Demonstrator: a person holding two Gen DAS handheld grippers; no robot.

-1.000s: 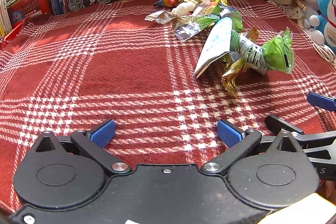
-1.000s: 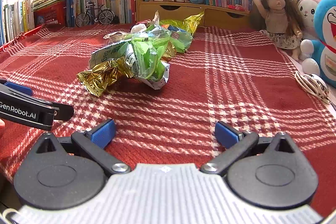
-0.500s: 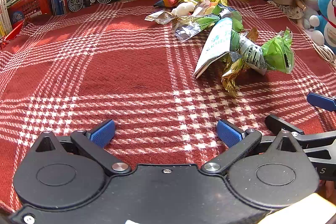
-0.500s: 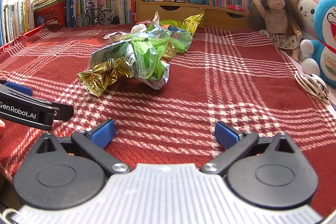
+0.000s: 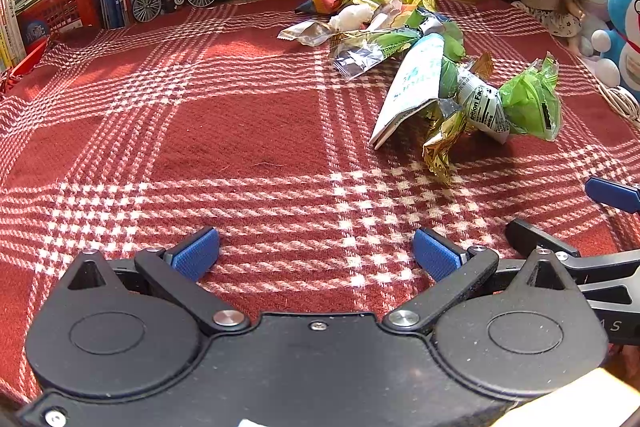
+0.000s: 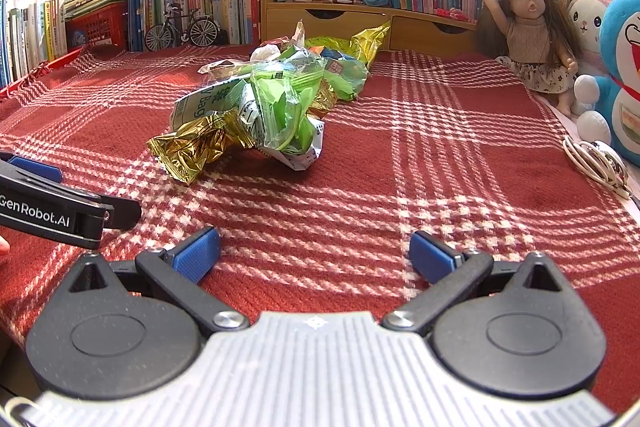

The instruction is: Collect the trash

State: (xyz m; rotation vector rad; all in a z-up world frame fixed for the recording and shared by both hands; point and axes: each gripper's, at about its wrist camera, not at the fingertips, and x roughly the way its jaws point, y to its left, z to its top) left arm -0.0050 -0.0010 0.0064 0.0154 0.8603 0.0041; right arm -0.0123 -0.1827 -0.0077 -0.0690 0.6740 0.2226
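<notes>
Left hand-held gripper (image 5: 316, 251): spread wide, empty, low over the red plaid cloth (image 5: 240, 131).
Wrapper pile (image 6: 260, 107): ahead, mid-cloth; probably light, crinkly, slippery; pinch the gold wrapper (image 6: 188, 151) at its crumpled end.
Right hand-held gripper (image 6: 314, 251): spread wide, empty.

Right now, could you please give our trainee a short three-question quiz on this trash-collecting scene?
1. True or false: the left hand-held gripper is shut on a wrapper.
2. Multiple choice: the gold wrapper lies at which end of the trash pile? A) the end nearest the hand-held grippers B) the end by the books C) beside the doll
3. Fill in: the small model standing by the books on the blanket is a ____.

Key: 1 false, it is open and empty; 2 A; 3 bicycle.
</notes>
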